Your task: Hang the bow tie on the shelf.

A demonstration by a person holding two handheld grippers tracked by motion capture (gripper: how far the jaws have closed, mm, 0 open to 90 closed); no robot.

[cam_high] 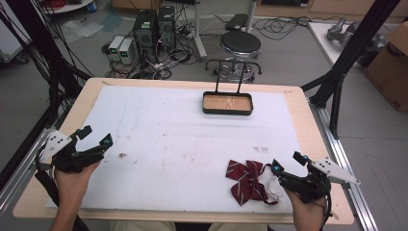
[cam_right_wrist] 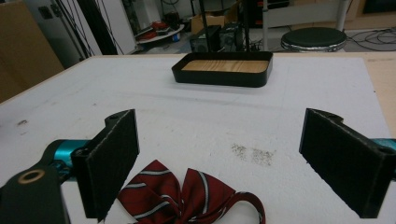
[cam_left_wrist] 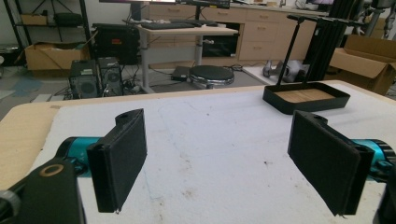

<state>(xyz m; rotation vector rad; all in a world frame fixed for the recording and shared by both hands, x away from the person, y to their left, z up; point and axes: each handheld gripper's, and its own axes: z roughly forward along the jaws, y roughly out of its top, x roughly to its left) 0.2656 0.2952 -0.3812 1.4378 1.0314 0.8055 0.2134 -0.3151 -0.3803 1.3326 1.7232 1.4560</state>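
The dark red striped fabric bow tie [cam_high: 248,181] lies just beside the empty, wide-open right gripper [cam_high: 286,163], apparently lengthwise across its jaws, well apart from the equally open left gripper [cam_high: 96,136].

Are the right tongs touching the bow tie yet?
Apart. The right gripper view shows the right tongs open, with the bow tie lying on the table between them.

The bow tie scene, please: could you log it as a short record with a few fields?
surface: white mat on a wooden table
bow tie: dark red with pale stripes, lying flat near the front edge, ahead of the right gripper
tray: black rim, wooden base, nothing in it, at the far side
left gripper: open, over bare mat
right gripper state: open, holding nothing
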